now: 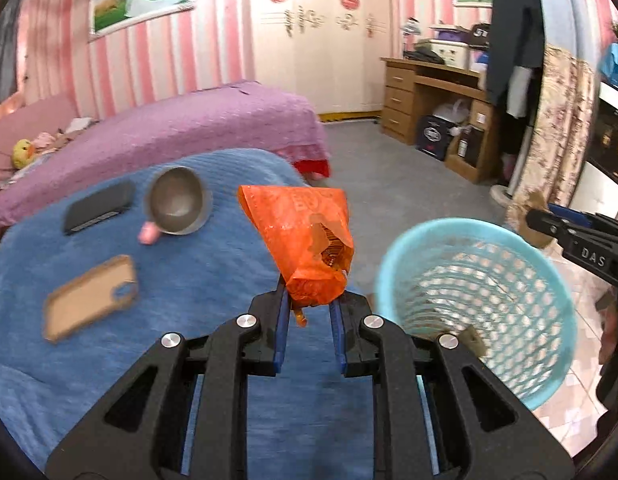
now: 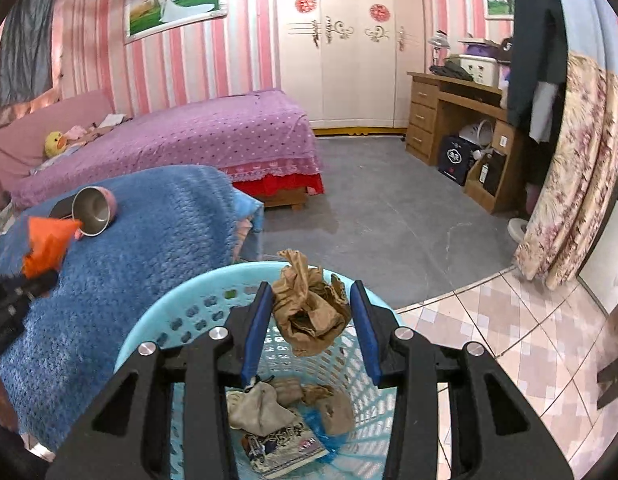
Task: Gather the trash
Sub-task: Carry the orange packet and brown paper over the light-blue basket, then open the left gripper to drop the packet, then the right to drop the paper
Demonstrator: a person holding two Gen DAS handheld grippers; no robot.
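My left gripper (image 1: 309, 300) is shut on an orange plastic wrapper (image 1: 305, 240), held above the blue blanket (image 1: 189, 280) just left of the light-blue mesh trash basket (image 1: 481, 236). The wrapper also shows in the right wrist view (image 2: 47, 240). My right gripper (image 2: 311, 308) is over the basket (image 2: 165, 308) with its jaws apart. A crumpled brown paper (image 2: 309, 304) hangs between them, touching neither pad clearly. Several pieces of trash (image 2: 281, 412) lie on the basket's bottom.
On the blanket lie a steel cup with a pink handle (image 1: 177, 200), a black phone (image 1: 99, 208) and a tan phone case (image 1: 91, 296). A purple bed (image 2: 189, 136), a wooden desk (image 2: 449, 112) and grey floor (image 2: 389, 220) lie beyond.
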